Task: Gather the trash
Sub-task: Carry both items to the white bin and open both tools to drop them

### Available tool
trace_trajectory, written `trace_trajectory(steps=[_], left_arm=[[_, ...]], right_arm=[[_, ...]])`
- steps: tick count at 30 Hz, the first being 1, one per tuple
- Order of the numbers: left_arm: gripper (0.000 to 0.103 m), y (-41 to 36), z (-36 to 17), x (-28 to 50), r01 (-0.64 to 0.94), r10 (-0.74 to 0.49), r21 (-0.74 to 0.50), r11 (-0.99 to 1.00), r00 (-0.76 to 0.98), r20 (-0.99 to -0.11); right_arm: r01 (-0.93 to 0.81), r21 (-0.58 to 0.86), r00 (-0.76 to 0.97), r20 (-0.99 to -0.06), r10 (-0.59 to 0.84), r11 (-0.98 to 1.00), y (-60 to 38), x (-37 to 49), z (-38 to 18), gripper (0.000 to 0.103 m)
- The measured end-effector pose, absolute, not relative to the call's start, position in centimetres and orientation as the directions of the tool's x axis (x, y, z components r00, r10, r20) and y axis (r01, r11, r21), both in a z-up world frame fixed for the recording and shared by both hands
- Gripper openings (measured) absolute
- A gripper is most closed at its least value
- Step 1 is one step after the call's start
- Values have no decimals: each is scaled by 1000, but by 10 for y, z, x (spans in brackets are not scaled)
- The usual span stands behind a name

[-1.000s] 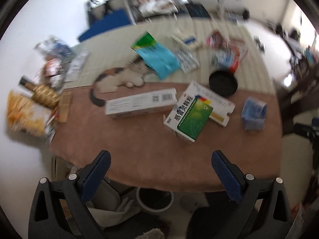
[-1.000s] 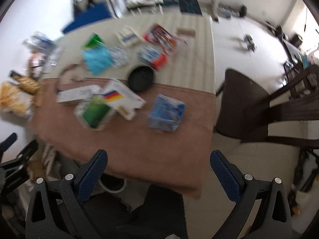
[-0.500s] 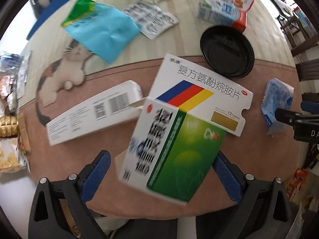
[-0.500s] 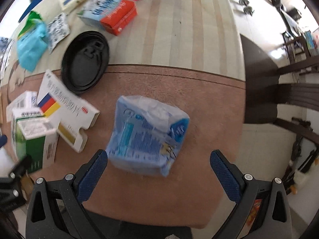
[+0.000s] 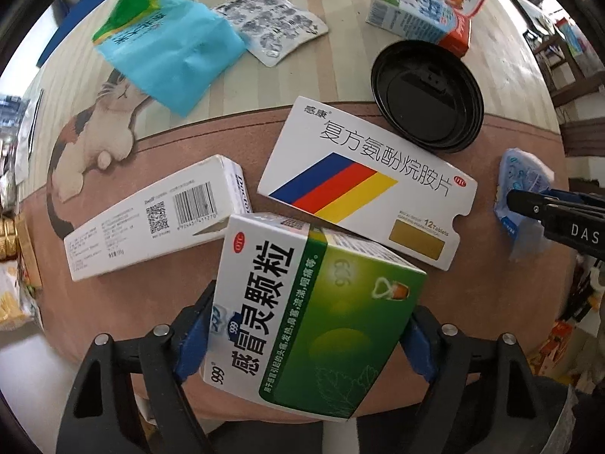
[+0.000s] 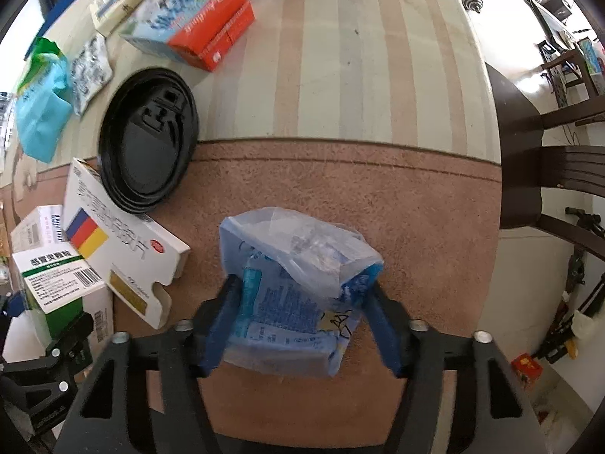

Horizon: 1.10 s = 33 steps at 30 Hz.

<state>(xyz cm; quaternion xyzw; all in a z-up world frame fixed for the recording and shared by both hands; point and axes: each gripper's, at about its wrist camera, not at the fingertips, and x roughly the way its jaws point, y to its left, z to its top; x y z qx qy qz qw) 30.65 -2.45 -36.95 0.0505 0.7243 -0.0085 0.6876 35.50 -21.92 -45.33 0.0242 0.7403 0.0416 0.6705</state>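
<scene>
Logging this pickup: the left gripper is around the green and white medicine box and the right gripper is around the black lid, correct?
Not quite. The right gripper is around the blue plastic packet, jaws closing, per the right wrist view; the black lid lies untouched. The left gripper does straddle the green and white medicine box.

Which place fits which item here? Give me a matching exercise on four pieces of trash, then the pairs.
Items:
1. green and white box
2. blue plastic packet
3. black lid
4. striped flat box

Places:
A. partly under the black lid's edge
B. between the left hand-held gripper's closing jaws
C. across the mat's colour border
D. between the right hand-held gripper's closing jaws

Pairs: 1-B, 2-D, 3-C, 4-A
</scene>
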Motion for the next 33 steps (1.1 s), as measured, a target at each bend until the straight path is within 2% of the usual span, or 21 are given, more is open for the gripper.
trace_trajectory(steps=[1, 3, 7, 18, 24, 28, 33], left_arm=[[83, -23, -367, 306, 75, 62, 59, 995, -42, -997], [83, -18, -359, 304, 48, 51, 50, 998, -22, -998], [83, -13, -343, 299, -8, 36, 36, 999, 14, -999], [83, 18, -282, 244, -176, 16, -16, 984, 177, -984], [83, 55, -257, 171, -350, 51, -41, 936, 250, -967], [83, 91, -253, 104, -481, 84, -53, 875, 259, -962], [83, 139, -279, 14, -654, 92, -88, 752, 236, -967]], right_arm=[[-20, 105, -96, -990, 103, 994, -224, 356, -450, 42], [-26, 112, -86, -990, 110, 993, -225, 361, -445, 36], [-41, 135, -64, -989, 133, 990, -225, 362, -434, 30], [-184, 186, 47, -979, 198, 965, -187, 326, -353, 28], [-298, 228, 68, -963, 259, 927, -151, 271, -307, 27], [-412, 259, 37, -953, 300, 874, -101, 223, -302, 27], [-557, 293, -48, -945, 322, 777, -36, 145, -324, 27]])
